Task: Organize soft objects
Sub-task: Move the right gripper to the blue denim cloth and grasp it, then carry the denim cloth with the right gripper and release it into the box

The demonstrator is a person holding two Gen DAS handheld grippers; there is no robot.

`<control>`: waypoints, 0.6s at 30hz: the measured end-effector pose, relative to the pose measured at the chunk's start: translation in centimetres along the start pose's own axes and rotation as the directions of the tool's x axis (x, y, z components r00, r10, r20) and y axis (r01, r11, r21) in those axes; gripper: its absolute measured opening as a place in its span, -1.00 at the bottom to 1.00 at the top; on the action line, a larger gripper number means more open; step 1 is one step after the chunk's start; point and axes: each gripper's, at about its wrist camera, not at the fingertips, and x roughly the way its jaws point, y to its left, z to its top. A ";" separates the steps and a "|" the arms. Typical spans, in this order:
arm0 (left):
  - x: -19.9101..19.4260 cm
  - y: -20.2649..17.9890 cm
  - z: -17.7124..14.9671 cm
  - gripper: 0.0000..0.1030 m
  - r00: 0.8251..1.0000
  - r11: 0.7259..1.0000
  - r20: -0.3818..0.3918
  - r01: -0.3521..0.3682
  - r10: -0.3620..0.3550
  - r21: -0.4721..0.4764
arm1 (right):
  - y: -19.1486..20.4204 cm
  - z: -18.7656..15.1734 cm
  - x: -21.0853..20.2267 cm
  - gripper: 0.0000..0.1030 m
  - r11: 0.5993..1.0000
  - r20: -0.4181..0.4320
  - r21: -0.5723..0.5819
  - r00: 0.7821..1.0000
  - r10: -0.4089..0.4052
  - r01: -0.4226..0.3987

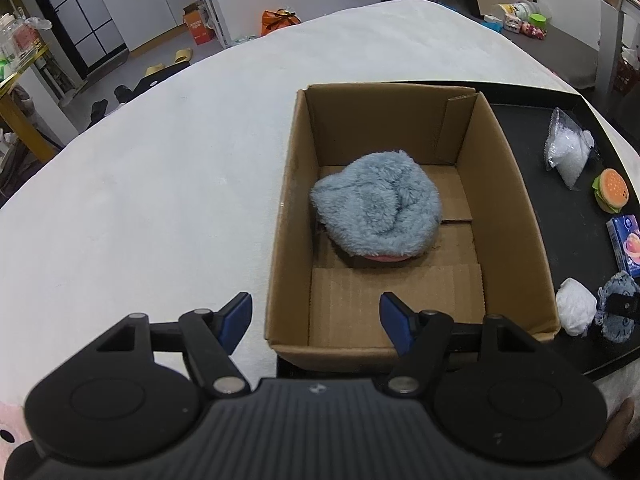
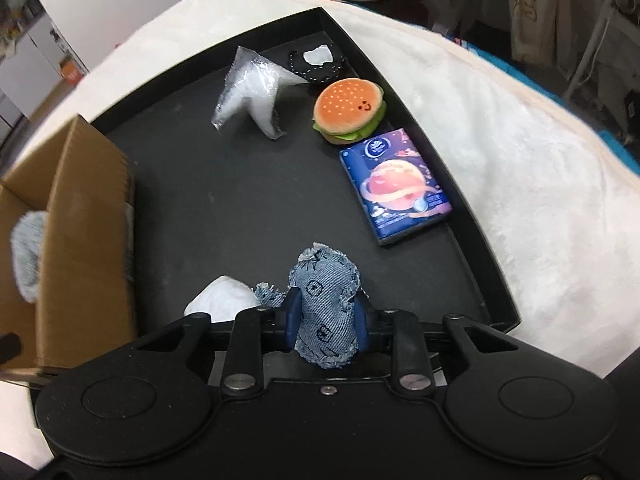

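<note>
Right claw [image 2: 325,316] clamped on one denim pouch [image 2: 325,300], left claw [image 1: 316,322] apart, one fluffy item [image 1: 376,210] boxed

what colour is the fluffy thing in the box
Pale grey-blue fluffy thing, clearest in the left wrist view.

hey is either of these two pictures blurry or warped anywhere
Left wrist view: sharp, but fisheye bends the white bed's edge and the cardboard box. Right wrist view: motion smear on the box wall at left; the denim pouch in the right gripper stays crisp.

Plush [image 1: 376,210] in box [image 1: 288,208] at tray's [image 2: 472,200] left end – burger toy [image 2: 349,109], packet [image 2: 396,186] etc on tray, right of box
</note>
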 end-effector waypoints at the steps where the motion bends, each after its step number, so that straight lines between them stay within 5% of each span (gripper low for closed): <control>1: 0.0 0.2 0.0 0.34 1.000 1.000 -0.001 0.000 0.000 -0.005 | -0.1 0.1 -0.2 -0.50 1.000 0.007 0.009 1.000 0.003 -0.003; 18: 0.0 1.8 0.3 0.34 1.000 0.999 0.013 0.006 -0.006 -0.042 | 2.6 1.8 -3.3 -0.50 0.994 0.122 -0.044 0.987 0.104 -0.099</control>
